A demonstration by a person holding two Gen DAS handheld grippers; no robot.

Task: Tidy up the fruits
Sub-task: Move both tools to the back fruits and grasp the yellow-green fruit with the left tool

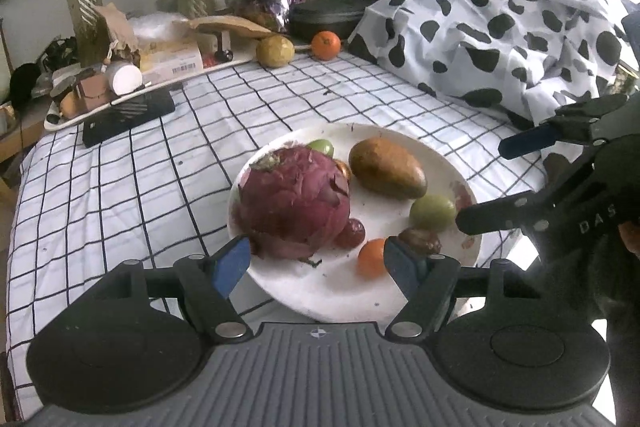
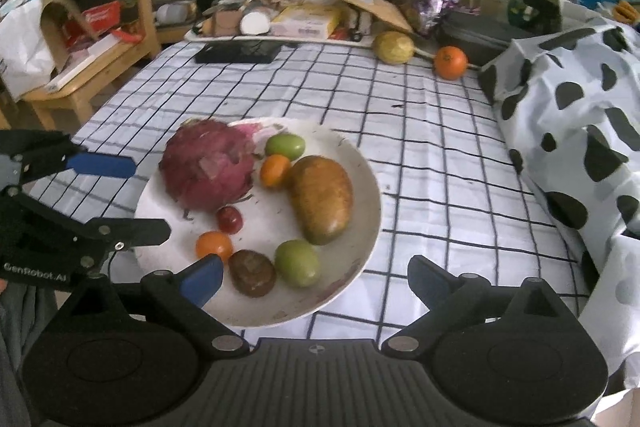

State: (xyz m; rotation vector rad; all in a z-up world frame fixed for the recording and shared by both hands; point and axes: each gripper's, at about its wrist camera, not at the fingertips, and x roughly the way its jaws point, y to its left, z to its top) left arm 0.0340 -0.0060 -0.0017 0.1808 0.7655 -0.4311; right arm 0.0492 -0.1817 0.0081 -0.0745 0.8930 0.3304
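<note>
A white plate (image 1: 332, 289) (image 2: 264, 231) on the checked tablecloth holds a purple-red dragon fruit (image 1: 294, 203) (image 2: 208, 167), a brown-green mango (image 1: 386, 167) (image 2: 322, 199), two green fruits, two small orange ones, a small red one and a brown one. My left gripper (image 1: 318, 265) (image 2: 140, 199) is open at the plate's rim beside the dragon fruit, gripping nothing. My right gripper (image 2: 316, 279) (image 1: 482, 185) stands wide open over the plate's near edge, with the brown fruit (image 2: 252, 273) and a green fruit (image 2: 298, 263) between its fingers, untouched. A yellow-green fruit (image 1: 274, 51) (image 2: 393, 47) and an orange (image 1: 326, 45) (image 2: 451, 62) lie at the table's far side.
A cow-patterned cloth (image 1: 500, 27) (image 2: 580, 127) is heaped on the table's right side. A black flat device (image 1: 128, 113) (image 2: 240, 53), a cluttered tray (image 1: 120, 83), a black case and potted plants line the far edge. A wooden chair (image 2: 100, 59) stands off the left side.
</note>
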